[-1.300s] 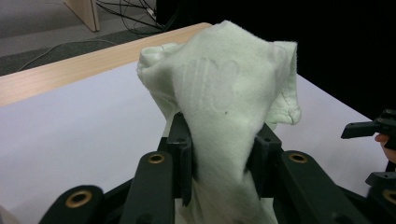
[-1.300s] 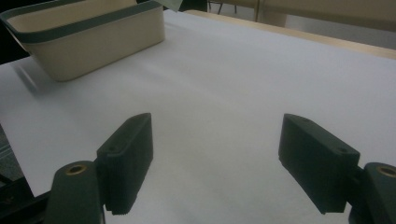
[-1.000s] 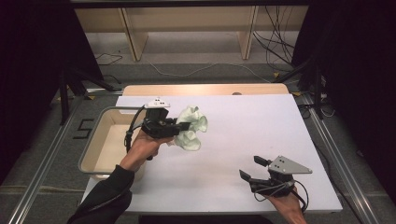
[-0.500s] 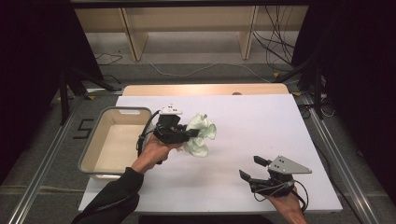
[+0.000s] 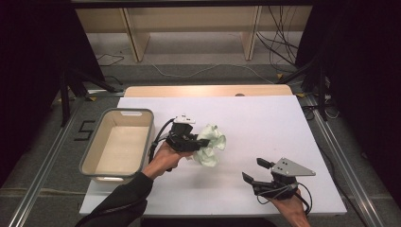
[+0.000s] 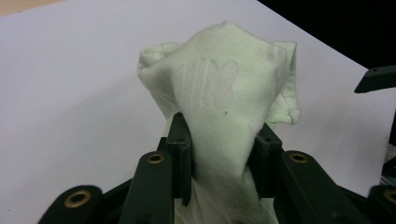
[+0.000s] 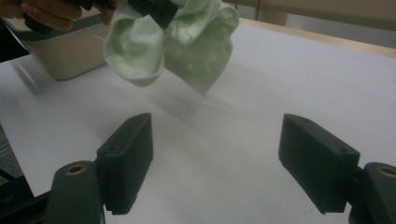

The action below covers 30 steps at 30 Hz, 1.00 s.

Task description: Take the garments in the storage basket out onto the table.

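Left gripper [image 5: 201,142] clamps pale green cloth [image 5: 210,145], frame centre.
Right gripper [image 5: 257,170] jaws wide, lower right; bare white tabletop [image 5: 265,123] between; bin [image 5: 90,161] left.

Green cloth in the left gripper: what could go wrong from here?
1. The left gripper pinches only a bunched fold of the green cloth; the loose rest hangs free, so it may slip out or land crumpled.
2. The cloth hangs above the white table in the right gripper view, close to the bin; a trailing edge could snag its rim.
3. The right gripper stands open and apart; a late grab could miss a corner.
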Each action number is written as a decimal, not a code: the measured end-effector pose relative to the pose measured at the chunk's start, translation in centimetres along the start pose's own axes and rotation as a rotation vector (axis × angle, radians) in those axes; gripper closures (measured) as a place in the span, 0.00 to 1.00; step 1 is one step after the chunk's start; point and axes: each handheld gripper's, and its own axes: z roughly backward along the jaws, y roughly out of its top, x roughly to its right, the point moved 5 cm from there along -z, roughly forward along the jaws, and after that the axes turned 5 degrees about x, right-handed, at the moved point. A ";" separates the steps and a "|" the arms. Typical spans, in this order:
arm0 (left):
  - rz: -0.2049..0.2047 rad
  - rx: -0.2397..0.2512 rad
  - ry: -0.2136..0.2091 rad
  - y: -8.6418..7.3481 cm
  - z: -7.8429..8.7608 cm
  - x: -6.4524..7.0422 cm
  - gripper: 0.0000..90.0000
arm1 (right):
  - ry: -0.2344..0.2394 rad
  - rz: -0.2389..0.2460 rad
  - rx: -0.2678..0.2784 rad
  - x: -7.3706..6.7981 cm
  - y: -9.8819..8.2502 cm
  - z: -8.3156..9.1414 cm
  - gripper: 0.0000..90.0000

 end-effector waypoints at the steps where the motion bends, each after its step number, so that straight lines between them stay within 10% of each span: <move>1: -0.001 0.002 -0.001 -0.1 -0.2 0.1 0.74 | 0.000 -0.001 0.001 0.0 0.0 0.0 0.30; 30: -0.002 -0.069 0.051 -2.8 -3.9 -0.3 0.73 | -0.001 -0.001 -0.002 -0.1 0.0 0.0 0.30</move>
